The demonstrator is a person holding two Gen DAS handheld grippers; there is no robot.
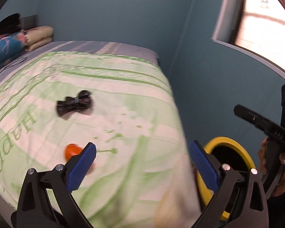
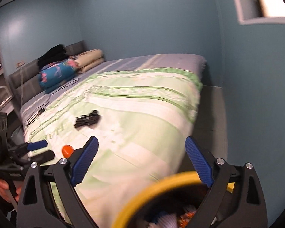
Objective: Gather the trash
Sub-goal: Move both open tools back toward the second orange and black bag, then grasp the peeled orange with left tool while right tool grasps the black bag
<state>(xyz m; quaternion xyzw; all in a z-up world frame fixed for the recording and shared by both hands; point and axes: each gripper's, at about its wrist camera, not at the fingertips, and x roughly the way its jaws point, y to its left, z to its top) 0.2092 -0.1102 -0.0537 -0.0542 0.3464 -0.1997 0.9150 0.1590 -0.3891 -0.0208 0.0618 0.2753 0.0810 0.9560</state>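
Some trash is already seen inside the yellow-rimmed bin, while a black wrapper and an orange piece are left on the bed. Both the left gripper and the right gripper are held wide apart, with nothing clamped.

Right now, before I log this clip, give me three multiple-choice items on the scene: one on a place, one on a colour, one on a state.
1. Where does the black bundle lie?
A. on the green bedspread
B. in the bin
C. on the pillows

2. What colour is the rim of the bin?
A. red
B. yellow
C. white

3. How do both hand-held grippers, left and right, stand?
A. shut on trash
B. one shut, one open
C. open and empty

Answers: 1 A, it sits mid-bed beyond the small orange thing. 2 B, a yellow ring shows beside the bed in both views. 3 C, the blue pads stand wide apart with nothing between them.
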